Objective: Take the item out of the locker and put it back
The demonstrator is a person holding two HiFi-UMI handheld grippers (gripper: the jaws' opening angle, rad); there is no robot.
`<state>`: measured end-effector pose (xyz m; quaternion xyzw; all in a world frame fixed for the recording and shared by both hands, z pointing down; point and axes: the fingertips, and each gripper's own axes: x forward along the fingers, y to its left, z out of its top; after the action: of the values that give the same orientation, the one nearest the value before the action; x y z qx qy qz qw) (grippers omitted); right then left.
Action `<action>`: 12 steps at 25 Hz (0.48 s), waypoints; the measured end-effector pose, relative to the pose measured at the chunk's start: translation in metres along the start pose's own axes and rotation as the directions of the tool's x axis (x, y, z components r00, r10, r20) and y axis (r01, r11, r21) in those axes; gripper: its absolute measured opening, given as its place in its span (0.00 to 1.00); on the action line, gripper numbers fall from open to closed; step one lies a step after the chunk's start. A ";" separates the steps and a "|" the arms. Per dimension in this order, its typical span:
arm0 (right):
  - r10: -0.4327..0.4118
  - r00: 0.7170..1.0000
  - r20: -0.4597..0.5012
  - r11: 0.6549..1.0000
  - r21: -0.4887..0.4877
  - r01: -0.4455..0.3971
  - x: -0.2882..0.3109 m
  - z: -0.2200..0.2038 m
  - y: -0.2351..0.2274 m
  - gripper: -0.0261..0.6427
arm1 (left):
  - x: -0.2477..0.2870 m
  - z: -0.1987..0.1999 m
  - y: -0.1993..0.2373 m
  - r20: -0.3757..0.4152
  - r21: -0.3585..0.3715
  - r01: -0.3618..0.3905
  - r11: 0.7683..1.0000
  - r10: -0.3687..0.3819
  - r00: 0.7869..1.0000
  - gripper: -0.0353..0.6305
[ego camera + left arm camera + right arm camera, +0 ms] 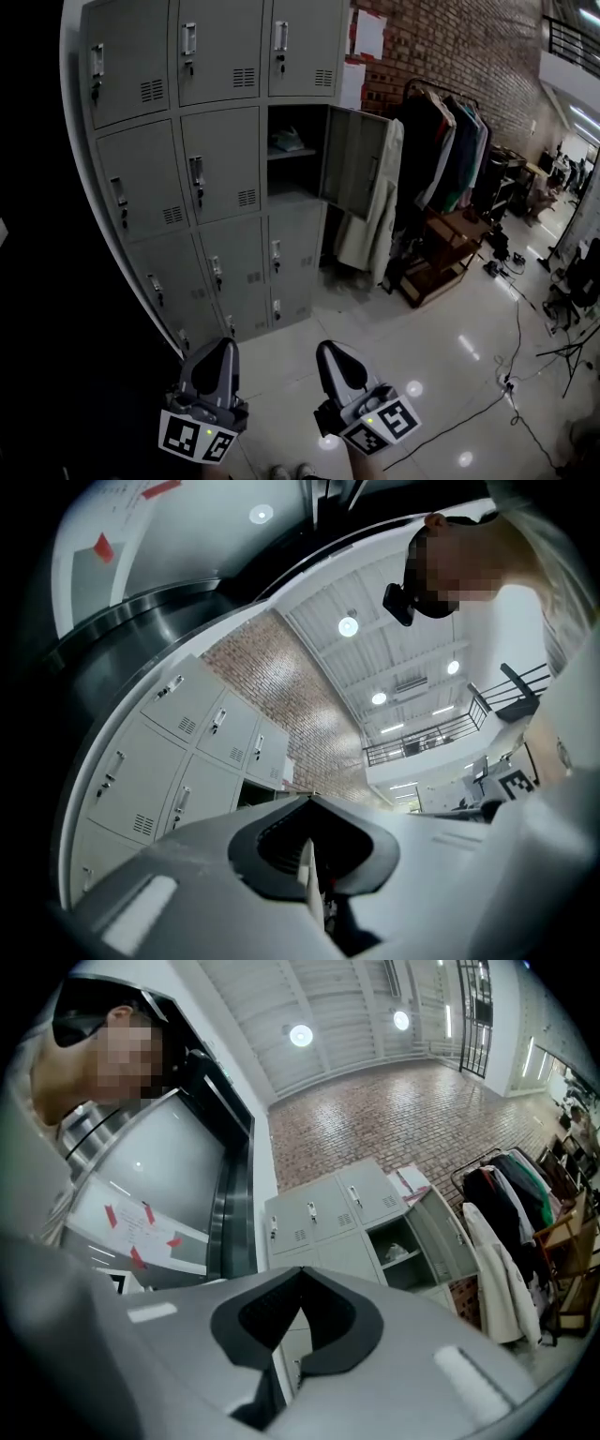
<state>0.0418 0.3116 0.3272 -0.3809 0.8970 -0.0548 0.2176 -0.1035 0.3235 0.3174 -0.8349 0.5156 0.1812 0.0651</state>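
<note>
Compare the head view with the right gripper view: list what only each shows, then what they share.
Head view only: the left gripper and a cable on the floor. Right gripper view only: ceiling lights and a paper taped with red strips. Both: the right gripper, fingers shut, the open locker with a pale item on its shelf, and the clothes rack.

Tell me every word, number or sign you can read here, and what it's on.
No text can be read in any view.
Poster on the brick wall: white and red, print too small to read.
Taped sheet beside the lockers: blurred, unreadable.
Square markers on the cubes: black-and-white patterns, no letters.
Locker doors: no legible labels.
</note>
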 end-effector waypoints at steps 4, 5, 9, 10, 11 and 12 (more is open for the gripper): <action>-0.010 1.000 -0.029 0.998 -0.060 0.008 -0.016 0.009 0.015 0.04 | -0.012 0.010 -0.015 0.007 -0.014 0.002 1.000 -0.002 1.000 0.06; -0.012 0.999 -0.037 0.997 -0.082 0.008 -0.019 0.009 0.018 0.04 | -0.014 0.012 -0.018 0.013 -0.016 -0.002 1.000 0.002 1.000 0.06; 0.005 1.000 -0.024 0.999 -0.053 -0.006 -0.030 0.013 0.028 0.04 | -0.024 0.011 -0.027 0.015 -0.027 -0.013 1.000 0.014 1.000 0.06; 0.001 0.999 -0.033 0.999 -0.054 -0.003 -0.033 0.012 0.027 0.04 | -0.026 0.012 -0.029 0.017 -0.023 -0.018 1.000 0.018 1.000 0.06; -0.001 0.999 -0.040 0.998 -0.056 -0.001 -0.035 0.011 0.027 0.04 | -0.028 0.014 -0.030 0.019 -0.020 -0.022 1.000 0.023 1.000 0.06; -0.003 0.999 -0.042 0.998 -0.057 0.001 -0.036 0.012 0.028 0.04 | -0.029 0.015 -0.031 0.019 -0.017 -0.026 1.000 0.026 0.999 0.06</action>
<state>0.0508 0.3577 0.3216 -0.3865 0.9022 -0.0375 0.1876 -0.0913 0.3666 0.3120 -0.8269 0.5241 0.1944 0.0609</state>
